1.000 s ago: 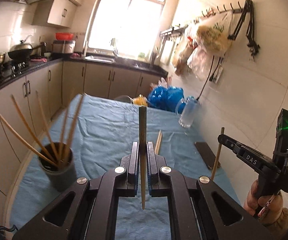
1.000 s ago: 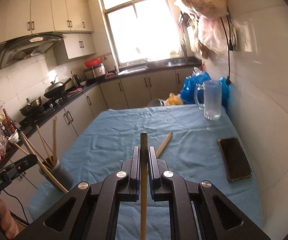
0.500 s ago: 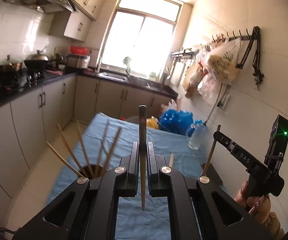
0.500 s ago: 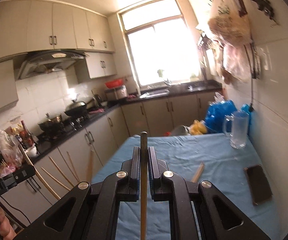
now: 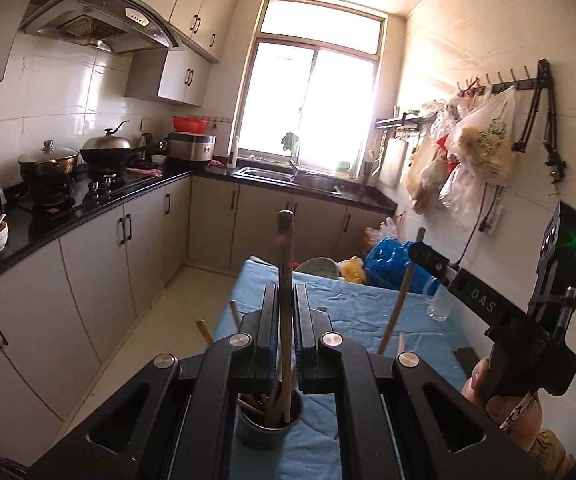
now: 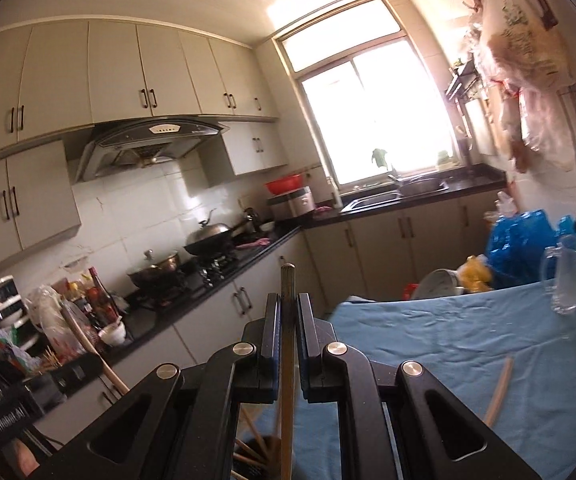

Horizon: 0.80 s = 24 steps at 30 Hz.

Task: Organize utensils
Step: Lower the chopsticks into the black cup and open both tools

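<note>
My left gripper is shut on a wooden chopstick held upright, its lower end down inside the dark holder cup, which holds several chopsticks. My right gripper is shut on another chopstick, also upright, its lower end near the cup's chopsticks at the bottom of the right wrist view. The right gripper also shows in the left wrist view, to the right of the cup. One loose chopstick lies on the blue tablecloth.
A glass mug stands at the table's far right. A dark phone lies on the cloth near the wall. Blue bags and a bowl sit beyond the table's far end. Kitchen counter and stove run along the left.
Both grippers have tilted up and moved over the holder cup. The left chopstick's lower end has gone down into the cup, and the right gripper has come closer to it.
</note>
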Each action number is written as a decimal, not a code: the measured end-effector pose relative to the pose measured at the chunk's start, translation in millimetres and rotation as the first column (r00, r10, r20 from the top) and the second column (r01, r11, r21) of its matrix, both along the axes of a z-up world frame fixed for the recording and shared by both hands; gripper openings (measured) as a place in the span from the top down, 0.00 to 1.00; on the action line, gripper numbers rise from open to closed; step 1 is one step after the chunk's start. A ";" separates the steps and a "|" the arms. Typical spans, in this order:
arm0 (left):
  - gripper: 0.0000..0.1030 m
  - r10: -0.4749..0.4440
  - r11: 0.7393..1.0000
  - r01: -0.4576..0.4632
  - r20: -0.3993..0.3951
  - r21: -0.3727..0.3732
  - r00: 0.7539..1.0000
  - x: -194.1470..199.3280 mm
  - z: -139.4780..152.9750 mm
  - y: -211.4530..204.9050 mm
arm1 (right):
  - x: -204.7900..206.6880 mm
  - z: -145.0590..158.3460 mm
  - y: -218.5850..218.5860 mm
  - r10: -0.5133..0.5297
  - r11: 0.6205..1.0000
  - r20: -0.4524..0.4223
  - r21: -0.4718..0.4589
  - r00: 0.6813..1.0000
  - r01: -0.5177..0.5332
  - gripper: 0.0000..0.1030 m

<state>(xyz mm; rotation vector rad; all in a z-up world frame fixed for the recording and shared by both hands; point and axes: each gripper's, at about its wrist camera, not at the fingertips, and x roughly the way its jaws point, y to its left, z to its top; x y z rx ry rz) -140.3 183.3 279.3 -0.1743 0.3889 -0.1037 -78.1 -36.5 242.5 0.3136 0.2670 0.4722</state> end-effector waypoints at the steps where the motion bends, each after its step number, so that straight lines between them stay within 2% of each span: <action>1: 0.94 0.003 1.000 -0.003 -0.006 0.003 1.000 4.7 -1.7 3.1 | 4.6 -0.4 5.2 0.002 1.000 -0.001 0.005 1.000 -0.002 0.93; 6: 0.94 0.008 1.000 -0.009 -0.056 -0.014 0.998 29.7 -16.5 15.2 | 31.9 -7.3 28.1 -0.001 1.000 -0.011 0.020 1.000 0.002 0.92; 13: 0.94 -0.018 0.999 0.014 -0.147 -0.031 0.989 58.1 -45.4 16.7 | 55.5 -33.4 48.2 -0.014 0.999 -0.051 -0.032 0.999 0.012 0.92; 24: 0.94 -0.020 0.999 0.012 -0.205 -0.037 0.979 69.6 -65.7 12.5 | 64.3 -66.4 52.5 0.009 0.996 -0.121 -0.092 0.993 -0.021 0.92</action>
